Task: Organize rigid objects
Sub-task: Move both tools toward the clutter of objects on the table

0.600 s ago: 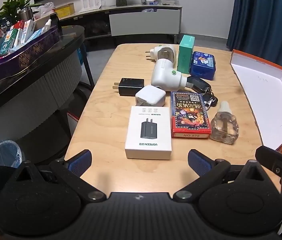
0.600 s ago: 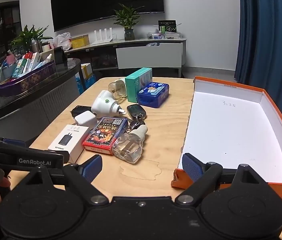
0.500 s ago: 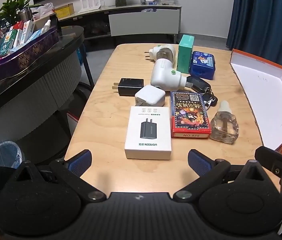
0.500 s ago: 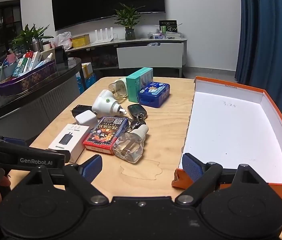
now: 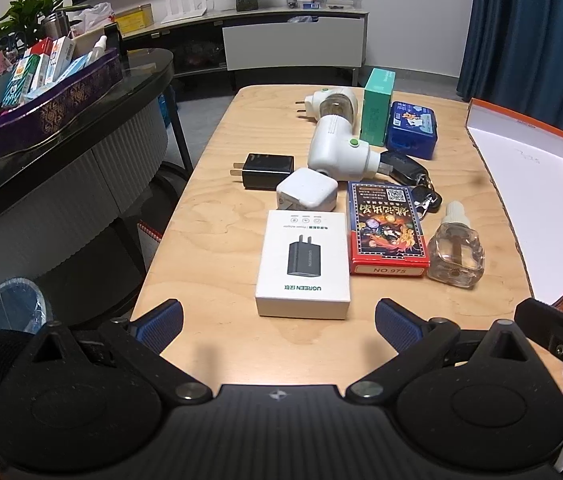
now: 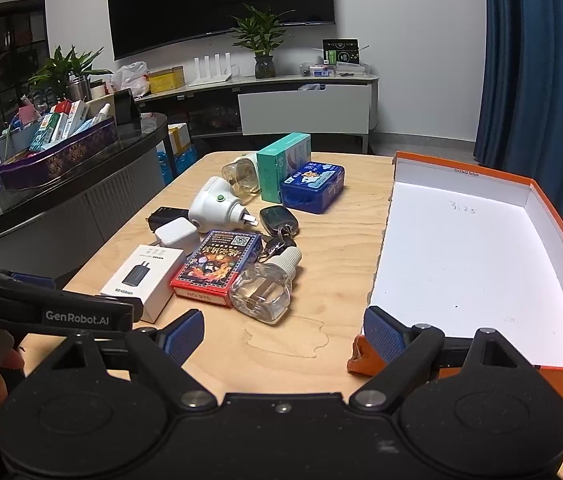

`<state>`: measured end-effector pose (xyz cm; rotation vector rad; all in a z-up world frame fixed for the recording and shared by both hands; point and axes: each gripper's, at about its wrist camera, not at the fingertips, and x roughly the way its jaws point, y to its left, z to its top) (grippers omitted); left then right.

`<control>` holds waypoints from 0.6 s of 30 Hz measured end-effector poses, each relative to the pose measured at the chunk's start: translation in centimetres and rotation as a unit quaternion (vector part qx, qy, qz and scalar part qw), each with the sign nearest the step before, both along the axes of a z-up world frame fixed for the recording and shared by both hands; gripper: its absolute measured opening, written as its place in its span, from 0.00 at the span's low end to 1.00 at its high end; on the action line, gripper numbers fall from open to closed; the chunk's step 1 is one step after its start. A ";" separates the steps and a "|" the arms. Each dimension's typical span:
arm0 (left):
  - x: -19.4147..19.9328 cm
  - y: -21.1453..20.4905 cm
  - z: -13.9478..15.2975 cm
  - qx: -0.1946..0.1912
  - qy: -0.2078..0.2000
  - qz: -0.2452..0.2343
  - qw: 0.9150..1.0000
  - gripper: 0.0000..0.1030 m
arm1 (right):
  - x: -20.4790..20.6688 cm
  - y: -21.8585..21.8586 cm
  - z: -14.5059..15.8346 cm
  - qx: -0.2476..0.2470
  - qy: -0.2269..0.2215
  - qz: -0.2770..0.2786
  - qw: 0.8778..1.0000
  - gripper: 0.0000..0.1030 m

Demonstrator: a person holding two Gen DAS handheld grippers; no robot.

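Several small rigid objects lie in a cluster on the wooden table (image 5: pixel 209 240): a white charger box (image 5: pixel 304 264), a red card pack (image 5: pixel 386 229), a clear glass bottle (image 5: pixel 456 252), a white plug cube (image 5: pixel 308 193), a black adapter (image 5: pixel 268 171), a white plug-in device (image 5: pixel 337 148), car keys (image 5: pixel 405 168), a blue tin (image 5: pixel 413 130) and a teal box (image 5: pixel 377 106). An open orange box (image 6: pixel 477 256) with a white inside stands to the right. My left gripper (image 5: pixel 279 322) is open just short of the charger box. My right gripper (image 6: pixel 283 334) is open near the bottle (image 6: pixel 263 292).
A dark counter (image 5: pixel 61 120) with a purple tray of packets stands to the left. A blue-lined bin (image 5: pixel 9 304) sits on the floor at the lower left. A sideboard and blue curtain are at the back.
Both views have shifted slightly toward the objects. Nothing on the table has moved and both grippers stay open.
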<state>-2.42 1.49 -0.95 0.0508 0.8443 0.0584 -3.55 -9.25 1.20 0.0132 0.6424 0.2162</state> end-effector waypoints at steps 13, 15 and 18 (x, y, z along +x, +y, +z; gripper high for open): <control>0.2 0.4 -0.2 -0.005 0.000 0.007 1.000 1.00 | 0.1 0.2 -0.3 0.008 -0.010 0.002 1.000 0.99; 0.3 0.6 -0.3 -0.006 0.000 0.010 1.000 1.00 | 0.1 0.2 -0.4 0.012 -0.002 0.004 1.000 0.99; 0.4 0.7 -0.4 -0.008 0.002 0.012 1.000 1.00 | 0.2 0.3 -0.4 0.004 0.002 0.006 1.000 0.99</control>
